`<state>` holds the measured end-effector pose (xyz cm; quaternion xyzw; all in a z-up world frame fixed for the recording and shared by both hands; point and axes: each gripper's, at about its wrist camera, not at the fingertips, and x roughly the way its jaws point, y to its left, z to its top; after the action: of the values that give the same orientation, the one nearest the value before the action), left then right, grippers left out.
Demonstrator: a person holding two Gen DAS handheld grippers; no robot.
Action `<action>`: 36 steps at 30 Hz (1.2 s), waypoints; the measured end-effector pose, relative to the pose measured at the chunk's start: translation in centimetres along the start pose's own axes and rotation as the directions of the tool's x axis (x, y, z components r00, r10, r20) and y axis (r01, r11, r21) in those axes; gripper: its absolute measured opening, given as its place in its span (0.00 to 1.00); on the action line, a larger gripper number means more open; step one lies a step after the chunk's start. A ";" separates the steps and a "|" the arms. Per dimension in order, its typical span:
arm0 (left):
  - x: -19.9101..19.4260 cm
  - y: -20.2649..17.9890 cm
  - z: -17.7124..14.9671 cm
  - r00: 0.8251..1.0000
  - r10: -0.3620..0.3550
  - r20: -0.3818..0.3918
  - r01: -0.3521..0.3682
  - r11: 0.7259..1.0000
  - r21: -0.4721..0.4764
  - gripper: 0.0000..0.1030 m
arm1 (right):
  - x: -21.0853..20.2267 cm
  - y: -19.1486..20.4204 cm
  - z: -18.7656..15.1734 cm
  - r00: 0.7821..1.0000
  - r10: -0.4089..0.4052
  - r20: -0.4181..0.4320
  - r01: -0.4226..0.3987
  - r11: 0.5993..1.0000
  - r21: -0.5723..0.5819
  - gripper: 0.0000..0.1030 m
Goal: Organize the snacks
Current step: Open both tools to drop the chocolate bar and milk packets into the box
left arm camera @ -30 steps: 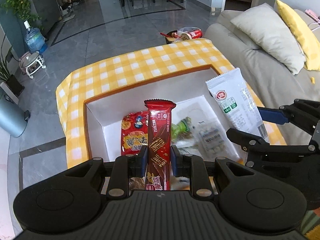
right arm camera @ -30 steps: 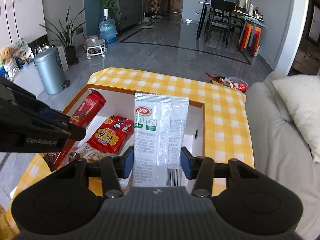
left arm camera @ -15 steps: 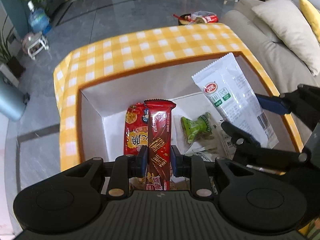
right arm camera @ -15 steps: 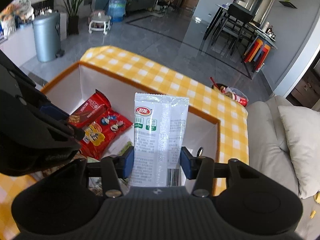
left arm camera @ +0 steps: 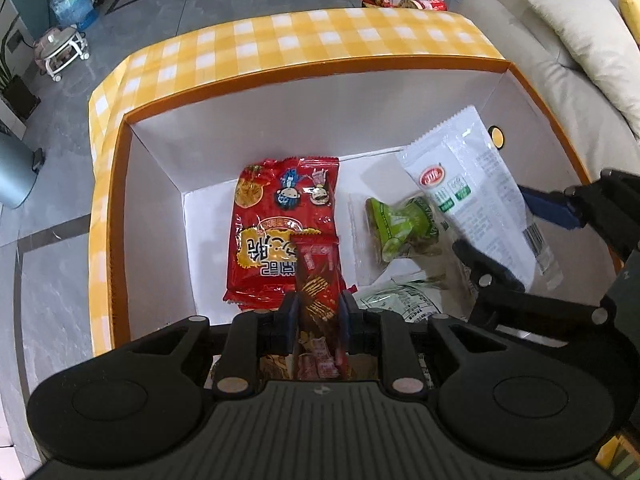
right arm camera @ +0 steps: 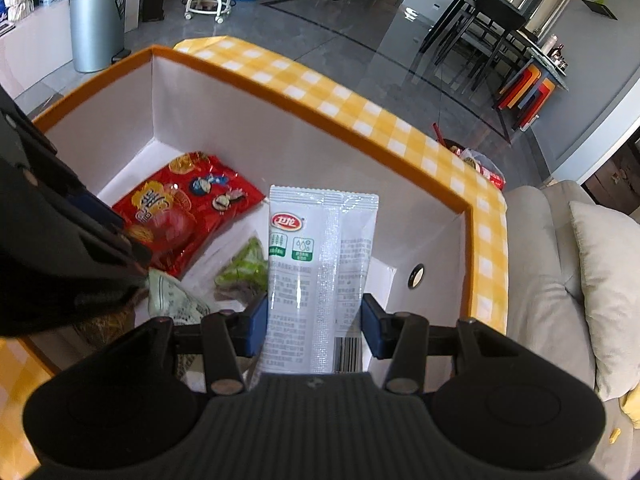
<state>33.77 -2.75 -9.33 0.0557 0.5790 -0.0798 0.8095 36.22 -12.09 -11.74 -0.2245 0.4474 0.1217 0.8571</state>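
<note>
Orange-rimmed, the white box (left arm camera: 132, 216) sits on the yellow checked worktop (left arm camera: 320, 32), and both my tools hang over its open top. My left hand-held gripper (left arm camera: 318, 316) is clamped on a dark red wafer bar (left arm camera: 316, 280), held upright above a big red snack bag (left arm camera: 280, 232) lying flat on the box floor. My right hand-held gripper (right arm camera: 314, 326) is closed on a white pouch (right arm camera: 320, 264) with a red logo, upright inside the box's right half. Beside the red bag lies 1 green wrapped snack (left arm camera: 400, 228).
</note>
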 end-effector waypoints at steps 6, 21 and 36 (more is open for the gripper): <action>0.0 -0.1 0.2 1.000 -0.003 -0.006 0.003 1.000 -0.001 0.23 | 0.4 0.0 -0.4 1.000 0.013 -0.019 -0.013 1.000 0.001 0.45; -1.1 0.1 -0.9 1.000 -0.024 0.008 0.024 1.000 -0.007 0.53 | -1.1 0.0 -0.7 0.998 0.069 0.002 -0.069 0.998 0.004 0.63; -8.0 0.5 -3.4 0.976 -0.003 0.217 0.002 1.000 0.008 0.73 | -6.3 -2.5 -1.1 0.992 0.098 0.081 -0.113 0.973 0.200 0.73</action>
<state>28.19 -1.11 -2.84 0.0492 0.4868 -0.0888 0.8676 32.89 -14.80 -6.45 -0.1070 0.4382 0.1285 0.8832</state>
